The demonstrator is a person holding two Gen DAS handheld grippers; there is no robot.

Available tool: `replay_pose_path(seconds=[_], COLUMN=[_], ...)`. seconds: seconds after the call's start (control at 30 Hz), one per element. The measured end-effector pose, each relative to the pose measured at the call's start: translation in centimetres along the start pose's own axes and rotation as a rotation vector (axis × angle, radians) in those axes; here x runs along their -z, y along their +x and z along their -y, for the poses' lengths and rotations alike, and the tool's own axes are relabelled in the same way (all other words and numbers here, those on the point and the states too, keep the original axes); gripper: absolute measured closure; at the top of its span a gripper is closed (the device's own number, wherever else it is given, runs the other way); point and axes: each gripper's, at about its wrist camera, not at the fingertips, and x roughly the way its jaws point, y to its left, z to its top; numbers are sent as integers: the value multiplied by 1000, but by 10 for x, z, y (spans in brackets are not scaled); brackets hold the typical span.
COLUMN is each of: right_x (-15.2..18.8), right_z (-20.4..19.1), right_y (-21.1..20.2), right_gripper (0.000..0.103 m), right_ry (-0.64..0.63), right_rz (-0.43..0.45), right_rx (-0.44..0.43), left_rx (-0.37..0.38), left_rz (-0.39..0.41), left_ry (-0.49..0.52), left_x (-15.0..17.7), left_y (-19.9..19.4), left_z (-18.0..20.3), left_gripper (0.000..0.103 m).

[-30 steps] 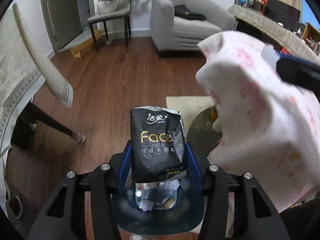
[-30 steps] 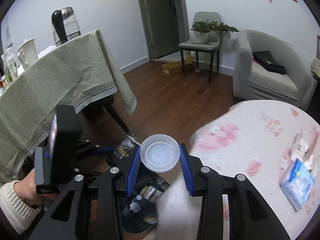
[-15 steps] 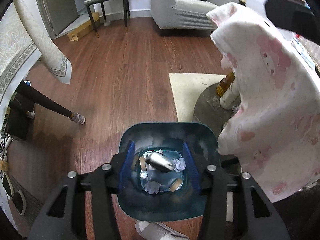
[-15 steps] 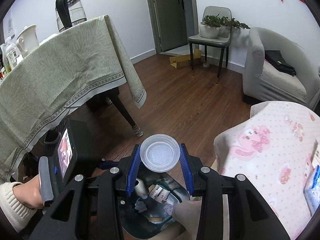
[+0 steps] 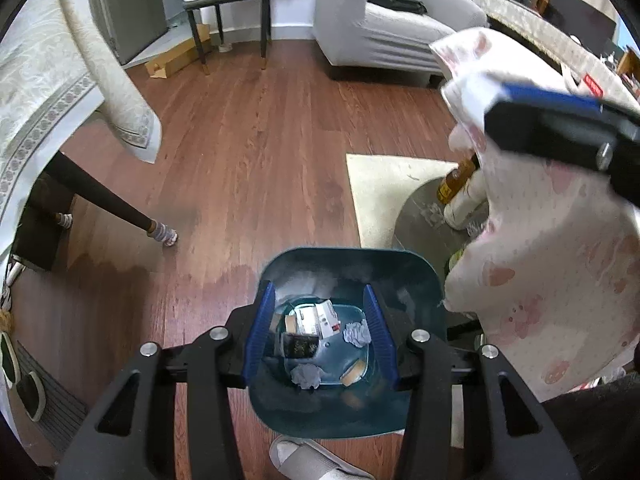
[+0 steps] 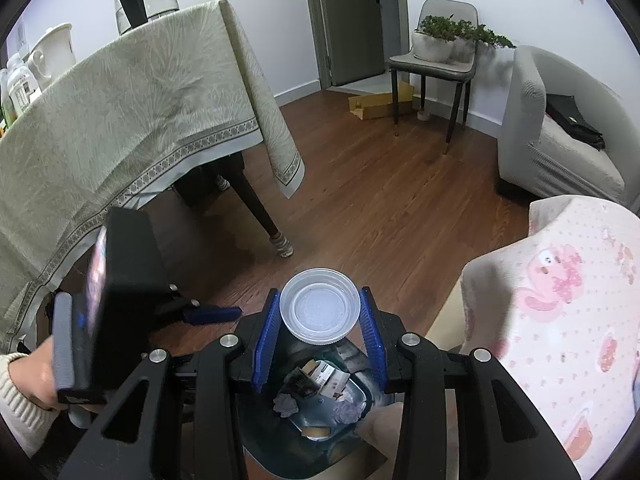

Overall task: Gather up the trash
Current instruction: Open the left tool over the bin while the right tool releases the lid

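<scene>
My left gripper (image 5: pixel 320 330): jaws spread wide, nothing between them, hanging directly above the bin.

My right gripper (image 6: pixel 320 330): closed on the clear plastic lid (image 6: pixel 320 306), one blue pad against each side of its rim; lid faces the camera, held over the bin.

Teal bin (image 5: pixel 420 280): on the wood floor (image 5: pixel 248 168), just beside the worktop's pink patterned cloth (image 5: pixel 560 280). Contents at the bottom: black tissue packet (image 5: pixel 300 346), white printed carton (image 5: pixel 316 318), two crumpled grey tissues (image 5: pixel 306 376), a tan scrap I cannot identify.

Under the cloth edge: brown bottle (image 5: pixel 456 180), leaning.

Near my feet: grey slipper (image 5: pixel 304 460), touching the bin's near edge.

Rear of room: grey armchair (image 6: pixel 560 128), chair with plants (image 6: pixel 436 56).
</scene>
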Motion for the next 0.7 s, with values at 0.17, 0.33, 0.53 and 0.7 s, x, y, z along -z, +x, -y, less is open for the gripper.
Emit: replay_pose_path(seconds=[0.17,0.33,0.53,0.7], right_x=[3,7,13,19], right_z=[-5,-9,-17,-25], right_y=[10,22,38,51], right_gripper=[64,64,64,64], right_ry=[-8,-22,-30,-57], right_rz=[-25,-57,-101,-138], right_rx=[0,0,-6,-13], left_rx=[-15,-17,-12,-15], left_rz=[44,96,157,209], left_ry=[-51,-99,-112,-116], left_x=[-6,-12,-21,-28], left_y=[-13,-31,-52,-71], left_z=[-16,-27,-26,-26], left_gripper=[54,54,56,57])
